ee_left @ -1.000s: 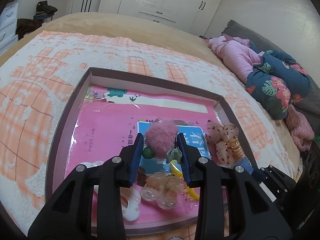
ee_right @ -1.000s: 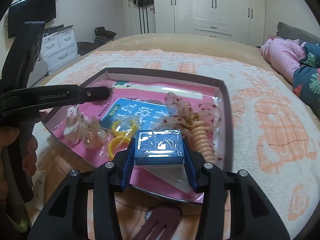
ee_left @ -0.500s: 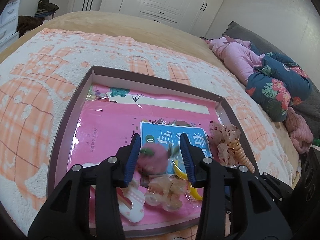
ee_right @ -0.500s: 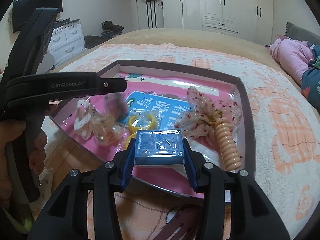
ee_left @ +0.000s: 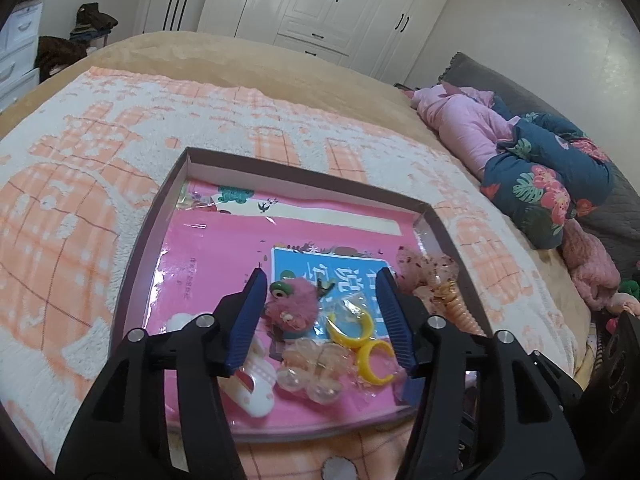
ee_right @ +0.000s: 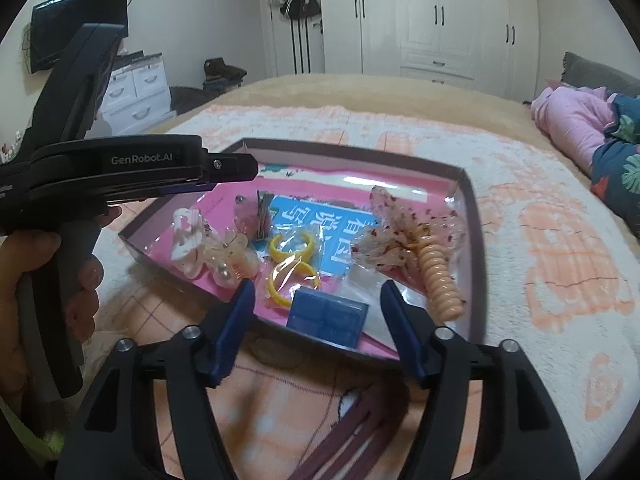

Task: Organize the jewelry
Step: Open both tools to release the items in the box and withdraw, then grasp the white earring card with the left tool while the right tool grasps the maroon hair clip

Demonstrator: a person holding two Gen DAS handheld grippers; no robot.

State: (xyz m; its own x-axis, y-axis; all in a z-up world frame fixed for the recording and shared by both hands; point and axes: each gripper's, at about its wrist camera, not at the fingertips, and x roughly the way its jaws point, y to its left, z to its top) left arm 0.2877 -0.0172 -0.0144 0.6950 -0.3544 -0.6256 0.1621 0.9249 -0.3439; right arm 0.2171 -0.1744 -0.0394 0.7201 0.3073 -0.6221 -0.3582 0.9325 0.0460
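A shallow tray [ee_left: 304, 174] with a dark rim and a pink book inside lies on the bed. My left gripper [ee_left: 322, 280] hangs over its near half with its jaws opening. A pink pom-pom hair clip [ee_left: 294, 308] lies loose between the fingers, touching neither pad. My right gripper [ee_right: 318, 292] is at the tray's [ee_right: 352, 154] near edge, jaws opening too. A small blue box [ee_right: 328, 316] rests in the tray between the fingers, free of both. The left gripper's finger [ee_right: 232, 166] reaches in from the left in the right wrist view.
Yellow rings in plastic [ee_left: 352, 328], a clear flower clip [ee_left: 316, 368], a white clip [ee_left: 256, 380] and a speckled scrunchie with a peach coil [ee_right: 436, 276] also lie in the tray. Pink and floral bedding [ee_left: 532, 168] sits to the right. A dark red object [ee_right: 360, 432] lies under my right gripper.
The left gripper let go of the pom-pom clip, which now lies in the tray. The right gripper opened and drew back, leaving the blue box at the tray's near edge.
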